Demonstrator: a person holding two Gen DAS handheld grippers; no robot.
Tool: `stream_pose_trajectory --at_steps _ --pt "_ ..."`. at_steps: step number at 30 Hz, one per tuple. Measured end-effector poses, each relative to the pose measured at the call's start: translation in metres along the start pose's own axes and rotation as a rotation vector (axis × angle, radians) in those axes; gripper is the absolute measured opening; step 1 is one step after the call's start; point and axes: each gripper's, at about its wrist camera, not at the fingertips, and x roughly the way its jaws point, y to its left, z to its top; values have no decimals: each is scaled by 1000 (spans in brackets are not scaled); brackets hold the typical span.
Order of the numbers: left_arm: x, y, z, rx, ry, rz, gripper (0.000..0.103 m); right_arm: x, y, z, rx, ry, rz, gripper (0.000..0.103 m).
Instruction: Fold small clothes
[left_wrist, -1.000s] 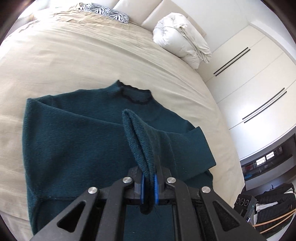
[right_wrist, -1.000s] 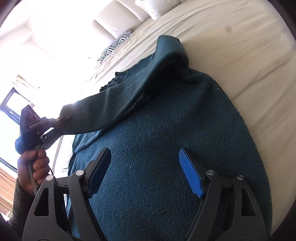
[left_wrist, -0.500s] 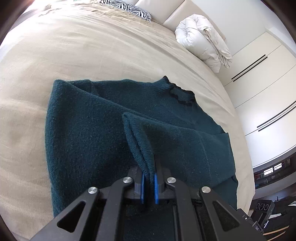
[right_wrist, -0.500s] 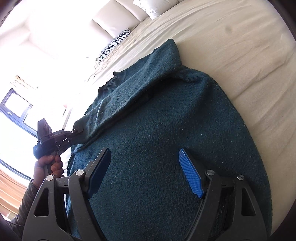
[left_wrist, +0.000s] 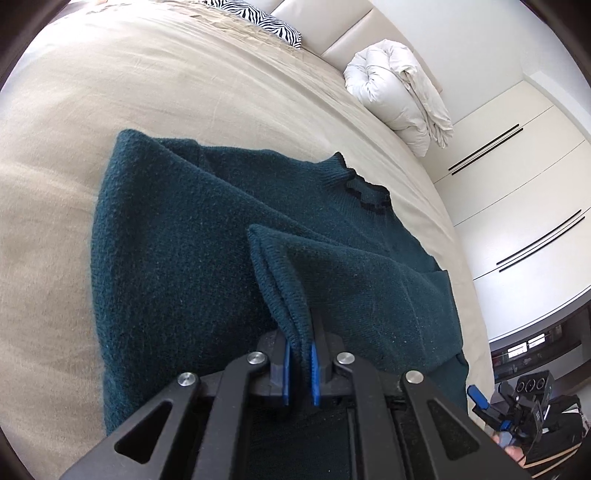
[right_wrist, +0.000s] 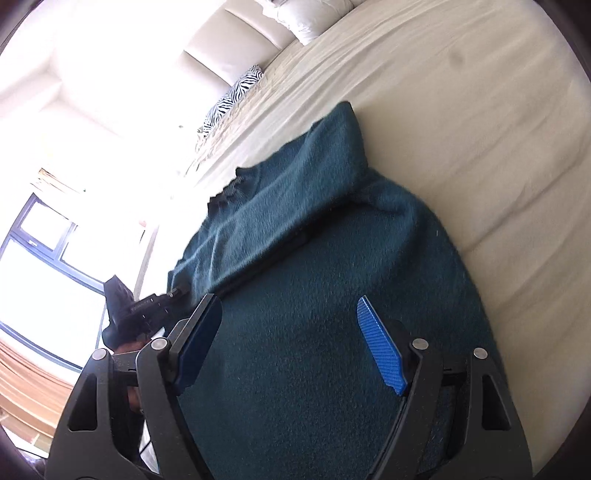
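Note:
A dark teal knit sweater (left_wrist: 177, 258) lies on a beige bed (left_wrist: 147, 85), its black-trimmed collar (left_wrist: 365, 192) toward the headboard. My left gripper (left_wrist: 298, 365) is shut on the ribbed cuff of a sleeve (left_wrist: 284, 280), folded across the sweater's body. My right gripper (right_wrist: 291, 343) is open and empty, held over the sweater (right_wrist: 314, 302) near its lower part. The left gripper also shows in the right wrist view (right_wrist: 147, 306), low beside the sweater's left edge.
A rolled white duvet (left_wrist: 399, 92) and a zebra-print pillow (left_wrist: 258, 18) lie by the padded headboard. White wardrobe doors (left_wrist: 524, 192) stand to the right of the bed. A bright window (right_wrist: 44, 266) is on the other side.
My left gripper has carried the sleeve cuff across and down onto the sweater's body, so the sleeve now lies nearly flat. My right gripper has stayed open over the sweater.

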Motion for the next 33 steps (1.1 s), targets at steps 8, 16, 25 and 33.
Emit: stream_pose_trajectory --at_steps 8,16,25,33 --pt "4 12 -8 44 -60 -66 12 31 -15 93 92 39 127 76" --pt "6 17 -11 55 -89 -90 12 96 -41 167 235 60 211 75" --pt "5 18 -16 65 -107 -88 12 124 -58 173 219 144 231 70" --pt "4 18 -17 66 -109 -86 12 88 -52 122 170 167 257 70"
